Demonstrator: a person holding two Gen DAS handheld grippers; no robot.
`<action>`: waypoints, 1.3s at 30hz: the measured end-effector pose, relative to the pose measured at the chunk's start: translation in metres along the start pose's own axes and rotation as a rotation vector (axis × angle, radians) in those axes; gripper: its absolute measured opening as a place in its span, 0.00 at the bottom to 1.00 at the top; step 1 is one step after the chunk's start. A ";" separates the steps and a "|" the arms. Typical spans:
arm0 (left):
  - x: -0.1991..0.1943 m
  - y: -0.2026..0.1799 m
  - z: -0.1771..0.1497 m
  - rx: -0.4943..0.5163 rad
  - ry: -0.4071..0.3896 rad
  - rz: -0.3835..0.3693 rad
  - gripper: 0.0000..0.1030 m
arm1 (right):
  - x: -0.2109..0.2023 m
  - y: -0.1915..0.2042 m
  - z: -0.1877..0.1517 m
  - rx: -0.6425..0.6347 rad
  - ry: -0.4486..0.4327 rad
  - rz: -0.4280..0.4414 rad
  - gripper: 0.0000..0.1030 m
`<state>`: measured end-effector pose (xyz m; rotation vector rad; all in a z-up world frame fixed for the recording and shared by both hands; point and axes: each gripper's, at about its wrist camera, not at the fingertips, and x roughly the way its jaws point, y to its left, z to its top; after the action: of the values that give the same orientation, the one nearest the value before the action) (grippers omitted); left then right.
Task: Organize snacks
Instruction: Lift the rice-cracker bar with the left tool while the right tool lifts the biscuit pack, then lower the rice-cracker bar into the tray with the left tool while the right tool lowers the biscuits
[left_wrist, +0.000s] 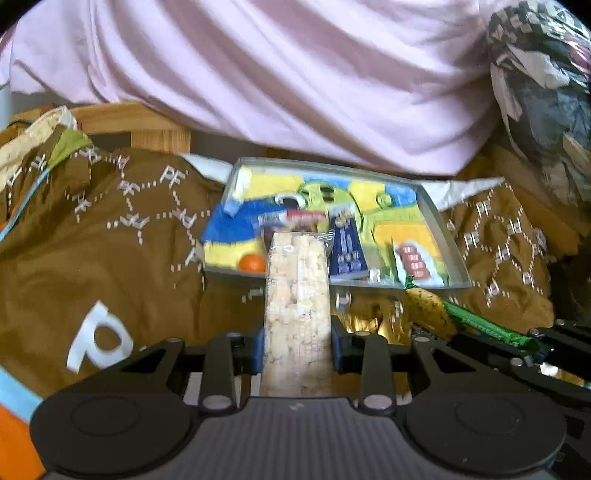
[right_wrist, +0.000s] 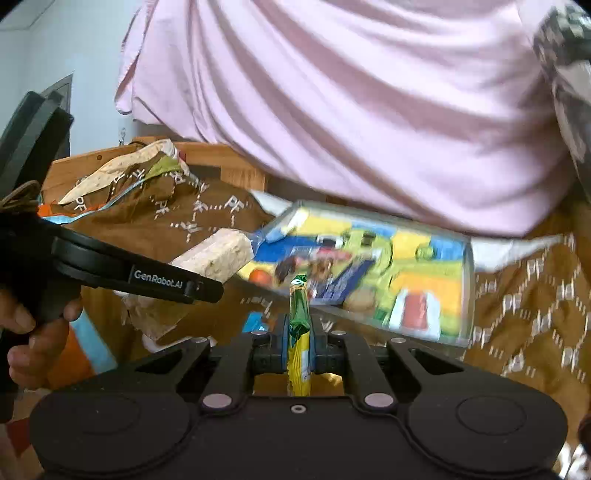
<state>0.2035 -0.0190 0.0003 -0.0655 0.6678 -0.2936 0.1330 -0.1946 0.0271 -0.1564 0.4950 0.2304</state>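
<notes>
My left gripper (left_wrist: 297, 350) is shut on a long clear pack of puffed rice cakes (left_wrist: 297, 288), which points toward a grey tray (left_wrist: 439, 221) with a bright cartoon liner. In the tray lie an orange ball (left_wrist: 251, 263), a dark blue packet (left_wrist: 347, 243) and a red-and-white packet (left_wrist: 417, 264). My right gripper (right_wrist: 299, 343) is shut on a thin green-and-yellow snack packet (right_wrist: 298, 314), held edge-on in front of the tray (right_wrist: 468, 295). The right wrist view shows the left gripper (right_wrist: 208, 290) at the left with the rice cakes (right_wrist: 218, 254), held by a hand (right_wrist: 37, 332).
A brown cloth (left_wrist: 110, 229) with white "PF" print covers the surface around the tray. A person in a pink shirt (left_wrist: 295, 74) leans close over the far side. A wooden frame (left_wrist: 147, 125) stands at back left, and dark patterned fabric (left_wrist: 543, 74) hangs at upper right.
</notes>
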 end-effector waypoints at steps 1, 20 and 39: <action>0.002 -0.001 0.004 0.002 -0.012 0.005 0.35 | 0.002 -0.002 0.004 -0.018 -0.012 -0.003 0.10; 0.077 -0.006 0.075 0.026 -0.233 0.083 0.35 | 0.093 -0.073 0.043 -0.005 -0.198 -0.224 0.10; 0.165 0.014 0.061 -0.037 -0.167 0.046 0.35 | 0.189 -0.080 0.017 0.003 -0.074 -0.268 0.10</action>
<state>0.3675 -0.0552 -0.0528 -0.1086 0.5086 -0.2284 0.3228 -0.2336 -0.0433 -0.2084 0.3955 -0.0261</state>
